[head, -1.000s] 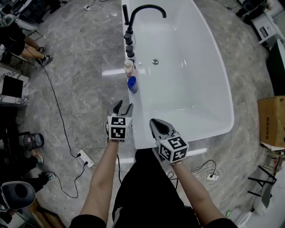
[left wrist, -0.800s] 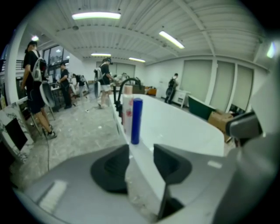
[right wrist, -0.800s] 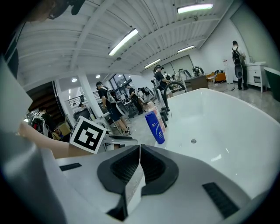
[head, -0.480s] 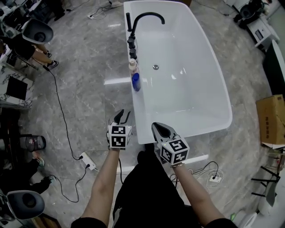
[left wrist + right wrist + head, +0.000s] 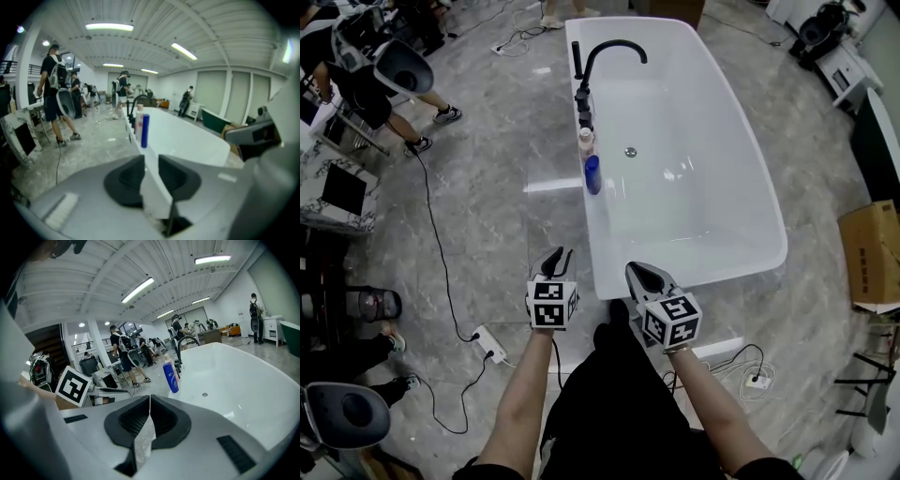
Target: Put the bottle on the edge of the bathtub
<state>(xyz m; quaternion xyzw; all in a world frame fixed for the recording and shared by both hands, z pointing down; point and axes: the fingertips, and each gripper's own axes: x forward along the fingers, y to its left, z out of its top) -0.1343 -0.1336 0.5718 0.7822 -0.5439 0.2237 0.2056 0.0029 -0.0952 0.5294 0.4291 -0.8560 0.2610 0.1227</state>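
Note:
A blue bottle stands upright on the left rim of the white bathtub, right behind it a pale pink bottle. Both grippers hover at the tub's near end, well short of the bottles. My left gripper is outside the rim over the floor; its jaws are closing, a narrow gap remains and nothing is between them. In the left gripper view the blue bottle is ahead on the rim. My right gripper sits shut and empty by the near rim; its own view shows the blue bottle far ahead.
A black arched faucet and black knobs line the rim beyond the bottles. A cable and power strip lie on the grey floor to the left, where people stand. A cardboard box sits at the right.
Both grippers have drawn back along the tub toward its near end. The left jaws have narrowed from wide open to a slim gap. The blue bottle stays on the rim.

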